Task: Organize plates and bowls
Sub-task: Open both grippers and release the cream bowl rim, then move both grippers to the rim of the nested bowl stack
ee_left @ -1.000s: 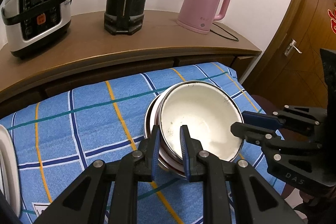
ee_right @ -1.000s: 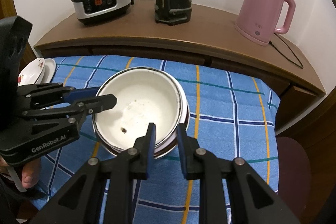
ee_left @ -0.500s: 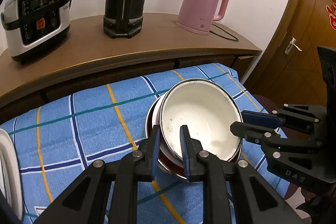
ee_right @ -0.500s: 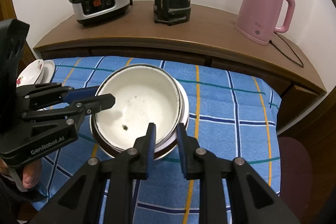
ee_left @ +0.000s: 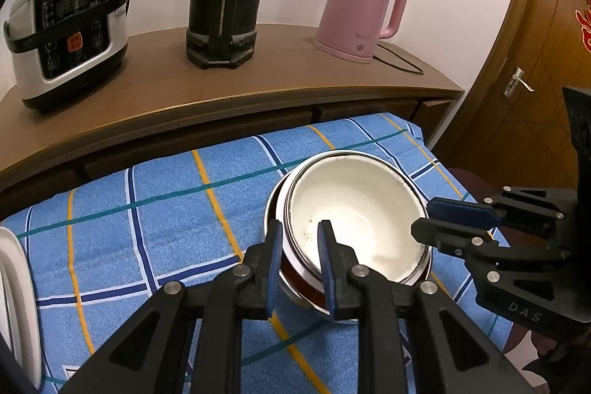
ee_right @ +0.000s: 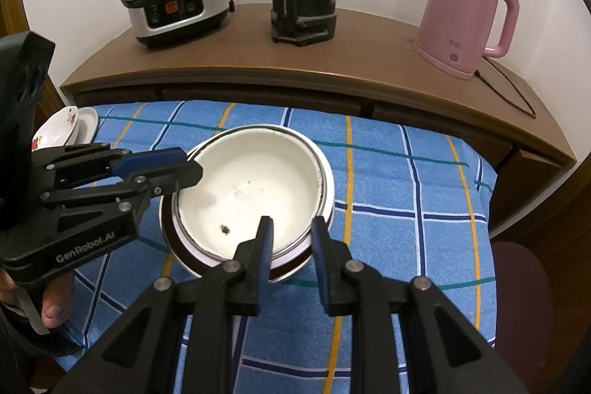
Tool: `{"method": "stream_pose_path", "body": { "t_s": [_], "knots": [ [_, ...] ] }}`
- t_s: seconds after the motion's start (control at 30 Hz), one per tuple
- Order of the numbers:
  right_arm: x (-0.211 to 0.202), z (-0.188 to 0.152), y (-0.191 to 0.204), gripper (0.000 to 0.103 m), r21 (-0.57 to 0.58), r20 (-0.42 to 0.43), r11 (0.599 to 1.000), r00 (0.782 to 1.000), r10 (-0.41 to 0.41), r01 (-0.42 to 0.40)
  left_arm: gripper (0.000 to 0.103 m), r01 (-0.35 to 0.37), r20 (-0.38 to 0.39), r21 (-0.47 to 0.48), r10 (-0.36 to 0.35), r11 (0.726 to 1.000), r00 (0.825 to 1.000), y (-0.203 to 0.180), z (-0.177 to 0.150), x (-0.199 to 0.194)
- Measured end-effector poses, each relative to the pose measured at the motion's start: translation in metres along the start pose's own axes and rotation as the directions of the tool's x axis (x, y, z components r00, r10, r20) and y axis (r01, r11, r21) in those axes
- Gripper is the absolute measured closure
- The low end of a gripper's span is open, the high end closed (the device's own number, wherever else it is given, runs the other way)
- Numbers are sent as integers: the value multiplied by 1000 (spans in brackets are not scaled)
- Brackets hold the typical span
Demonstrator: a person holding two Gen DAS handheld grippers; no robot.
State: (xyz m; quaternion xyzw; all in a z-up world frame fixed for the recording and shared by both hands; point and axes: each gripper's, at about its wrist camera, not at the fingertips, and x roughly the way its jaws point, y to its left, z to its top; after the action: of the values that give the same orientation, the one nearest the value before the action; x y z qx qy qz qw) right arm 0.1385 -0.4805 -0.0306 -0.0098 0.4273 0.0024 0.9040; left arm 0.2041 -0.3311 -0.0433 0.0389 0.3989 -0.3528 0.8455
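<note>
White bowl (ee_left: 354, 220) nested on lower bowls (ee_left: 295, 287), mid-table (ee_left: 147, 228). Left hand-held gripper (ee_left: 300, 224) straddles its left rim, jaws just eased wider. Right hand-held gripper (ee_right: 291, 220) straddles opposite rim. Pinched or slack: cannot tell. Both equally near.

Left gripper (ee_left: 299, 242): matte black linkage arms, silver rivets at pivots, blue pads on inner finger faces; white "GenRobot.AI" lettering on body side (legible in right wrist view). Right gripper (ee_right: 291, 240): same black build, same blue pads, silver rivets; white "DAS" lettering on body. Tall black block at rear of each.
</note>
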Motion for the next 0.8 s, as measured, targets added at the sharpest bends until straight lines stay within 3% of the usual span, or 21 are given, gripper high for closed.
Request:
{"method": "stream_pose_path", "body": {
  "t_s": [0.17,0.23,0.27,0.4,0.5,0.57,0.6,0.7,0.8],
  "knots": [
    [-1,-1,1,79,-7,1,1000,1000,-2,2,81,-1,0,2,1,1000,1000,0,0,0],
    [-1,-2,2,60,-14,3,1000,1000,-3,4,80,7,-2,-5,-7,1000,1000,1,0,1],
    [-1,-3,3,56,-21,4,1000,1000,-4,4,77,14,-3,-9,-14,1000,1000,2,1,1],
    [0,-5,1,53,-21,1,1000,1000,-7,7,69,29,-1,5,-29,1000,1000,-2,0,1],
    [-2,-4,-2,53,-12,5,1000,1000,-11,11,61,32,5,21,-32,999,999,-6,0,-1],
    [-5,-4,-4,52,-6,13,1000,1000,-12,12,37,-10,50,36,8,999,999,-9,0,-7],
    [-6,-4,-5,51,-6,16,1000,1000,-13,13,32,-17,76,44,13,999,997,-10,0,-11],
    [-8,-4,-7,49,-2,23,1000,1000,-14,14,25,-24,148,57,15,998,989,-11,1,-22],
    [-9,-4,-10,49,8,27,1000,999,-17,17,21,-55,117,63,47,997,992,-10,2,-12]
  ]
}}
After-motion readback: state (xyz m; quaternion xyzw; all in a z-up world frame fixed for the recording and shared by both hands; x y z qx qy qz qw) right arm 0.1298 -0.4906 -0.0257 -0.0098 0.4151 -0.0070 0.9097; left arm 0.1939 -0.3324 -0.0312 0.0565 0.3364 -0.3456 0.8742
